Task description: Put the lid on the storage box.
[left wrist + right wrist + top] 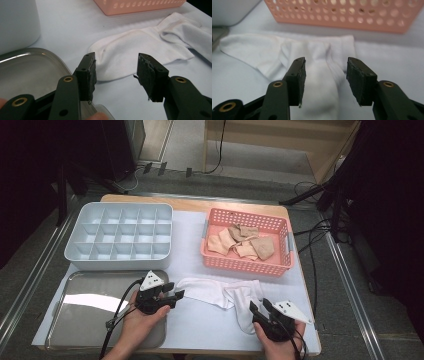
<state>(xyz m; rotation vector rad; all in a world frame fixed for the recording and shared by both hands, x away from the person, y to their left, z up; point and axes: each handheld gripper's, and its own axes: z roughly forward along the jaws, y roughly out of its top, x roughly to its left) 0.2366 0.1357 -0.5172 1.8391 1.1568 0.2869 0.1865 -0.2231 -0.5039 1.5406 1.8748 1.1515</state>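
Two white socks lie overlapped on the pale table cover in front of the pink basket. One sock [202, 289] stretches left to right; the other sock [244, 306] runs from it toward the table's front edge. My left gripper [175, 293] is open just left of the first sock's end [117, 52], its jaws apart with nothing between them [116, 62]. My right gripper [261, 306] is open at the near end of the second sock [319, 50]. That sock lies between and under its spread jaws [326, 65], and the pads do not press it.
A pink perforated basket [247, 265] holds several beige socks [240, 242]. A grey compartment box [120, 236] stands at the back left. A shiny metal tray [90, 310] lies at the front left under my left hand. The table's front edge is close behind both hands.
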